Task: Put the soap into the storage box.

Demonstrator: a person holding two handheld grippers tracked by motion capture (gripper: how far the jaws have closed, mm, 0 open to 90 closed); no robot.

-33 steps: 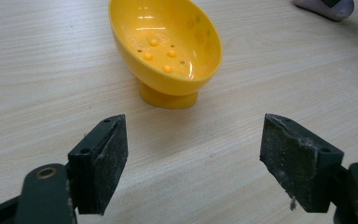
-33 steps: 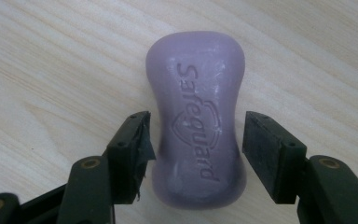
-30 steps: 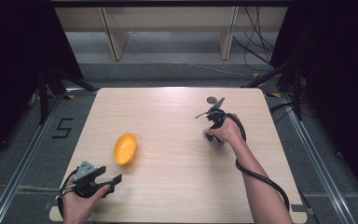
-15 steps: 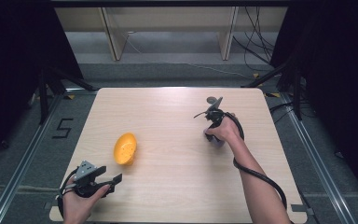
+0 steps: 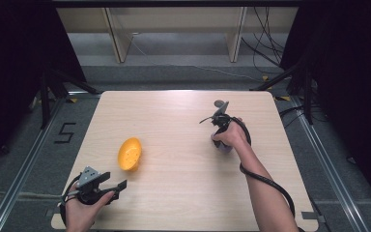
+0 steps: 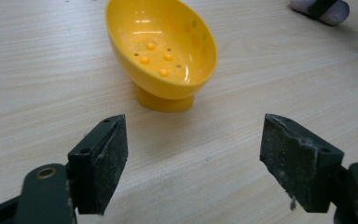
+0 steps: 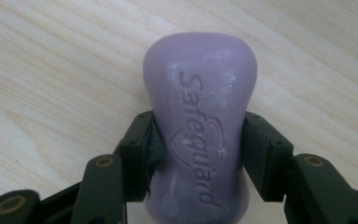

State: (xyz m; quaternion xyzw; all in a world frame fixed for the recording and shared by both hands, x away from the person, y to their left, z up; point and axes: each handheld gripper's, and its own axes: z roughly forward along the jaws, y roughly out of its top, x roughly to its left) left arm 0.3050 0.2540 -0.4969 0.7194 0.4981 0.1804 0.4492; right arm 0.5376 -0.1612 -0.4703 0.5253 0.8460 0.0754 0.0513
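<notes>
Soap bar (image 7: 199, 126) between right gripper (image 7: 198, 154) jaws

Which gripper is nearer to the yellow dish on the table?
Left. The left gripper sits open just below the yellow dish, apart from it. The right gripper is far across the table, its fingers shut on a purple soap bar.

- Left gripper (image 5: 118, 186), at seven o'clock low over the surface, jaws spread wide, gripped by the left hand (image 5: 79, 210).
- Right gripper (image 7: 198, 151), at two o'clock, jaws clamped on a purple soap bar (image 7: 200, 121).
</notes>
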